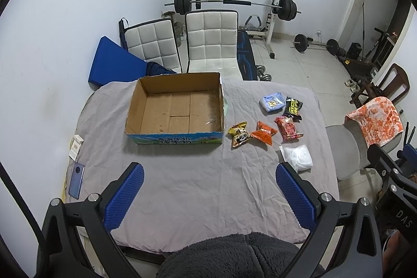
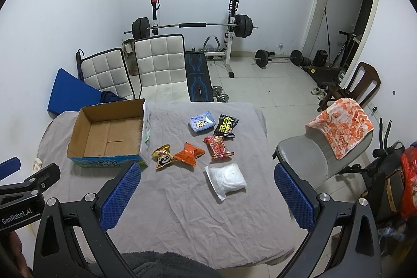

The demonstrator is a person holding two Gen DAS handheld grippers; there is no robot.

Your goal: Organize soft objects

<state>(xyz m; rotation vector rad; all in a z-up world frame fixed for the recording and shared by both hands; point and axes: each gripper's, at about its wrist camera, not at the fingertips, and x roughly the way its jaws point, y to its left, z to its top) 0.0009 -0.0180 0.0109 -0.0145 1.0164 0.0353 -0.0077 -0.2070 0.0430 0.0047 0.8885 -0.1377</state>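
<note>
Six soft packets lie loose on the grey cloth (image 2: 182,212) right of the empty box (image 2: 109,134), the white pouch (image 2: 226,180) nearest. They look light, squashy and slick, so pinching the pouch across its puffy middle seems best. Left gripper (image 1: 209,196) and right gripper (image 2: 206,196) both gape wide, holding nothing

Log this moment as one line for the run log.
left tongs: open, empty | right tongs: open, empty | box: empty | six packets: on cloth, right of box | stage: nothing packed
</note>
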